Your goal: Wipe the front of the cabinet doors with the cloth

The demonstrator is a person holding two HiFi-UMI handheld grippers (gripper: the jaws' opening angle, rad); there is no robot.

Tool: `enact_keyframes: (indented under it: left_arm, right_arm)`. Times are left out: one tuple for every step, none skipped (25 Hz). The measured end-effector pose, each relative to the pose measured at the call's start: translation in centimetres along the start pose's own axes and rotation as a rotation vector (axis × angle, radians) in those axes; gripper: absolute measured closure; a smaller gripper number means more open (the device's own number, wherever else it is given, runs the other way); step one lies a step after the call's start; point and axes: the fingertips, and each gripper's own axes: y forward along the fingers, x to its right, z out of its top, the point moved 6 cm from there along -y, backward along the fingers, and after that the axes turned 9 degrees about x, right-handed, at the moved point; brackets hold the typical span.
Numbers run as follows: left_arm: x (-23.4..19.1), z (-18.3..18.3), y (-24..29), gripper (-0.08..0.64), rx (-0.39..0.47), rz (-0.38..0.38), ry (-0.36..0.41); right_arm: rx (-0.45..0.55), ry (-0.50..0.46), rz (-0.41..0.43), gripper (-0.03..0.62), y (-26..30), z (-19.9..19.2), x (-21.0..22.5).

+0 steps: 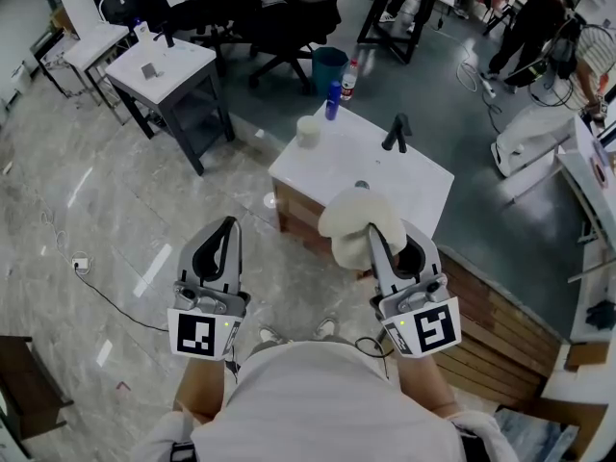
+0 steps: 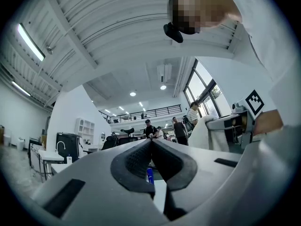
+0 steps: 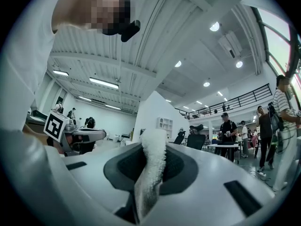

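Observation:
The cream cloth (image 1: 354, 222) is bunched over the tip of my right gripper (image 1: 372, 231), which is shut on it. In the right gripper view the cloth (image 3: 151, 166) stands up as a fluffy strip pinched between the jaws of that gripper (image 3: 155, 147). My left gripper (image 1: 228, 224) is held level with it to the left, shut and empty; its dark pads (image 2: 136, 161) meet in the left gripper view. Both point up and away from me. The white-topped wooden cabinet (image 1: 404, 183) stands just beyond them, its wooden front (image 1: 295, 221) partly hidden by the cloth.
On the cabinet top are a white cup (image 1: 308, 131), a blue bottle (image 1: 333, 101) and a black fitting (image 1: 397, 133). A teal bin (image 1: 329, 65), office chairs (image 1: 289, 17) and a white table (image 1: 159, 65) stand behind. People (image 1: 529, 17) are at the far right. A cable (image 1: 96, 277) lies on the floor.

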Motion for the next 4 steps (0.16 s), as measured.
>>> enact_keyframes:
  left_arm:
    - [0.00,-0.04,-0.01,0.541,0.000,-0.001,-0.001]
    - [-0.01,-0.07,0.00,0.541,0.000,-0.002,-0.001]
    - [-0.01,-0.10,0.01,0.541,0.001,-0.003,-0.002]
    - [-0.01,-0.12,0.03,0.541,0.001,-0.004,-0.003]
  right_arm:
    - [0.000,-0.002,-0.001,0.517,-0.01,0.00,-0.02]
    - [0.000,-0.003,-0.001,0.517,-0.01,0.00,-0.03]
    - [0.000,-0.004,-0.002,0.517,0.00,0.00,-0.04]
    - [0.000,-0.005,-0.002,0.517,0.01,0.01,-0.05]
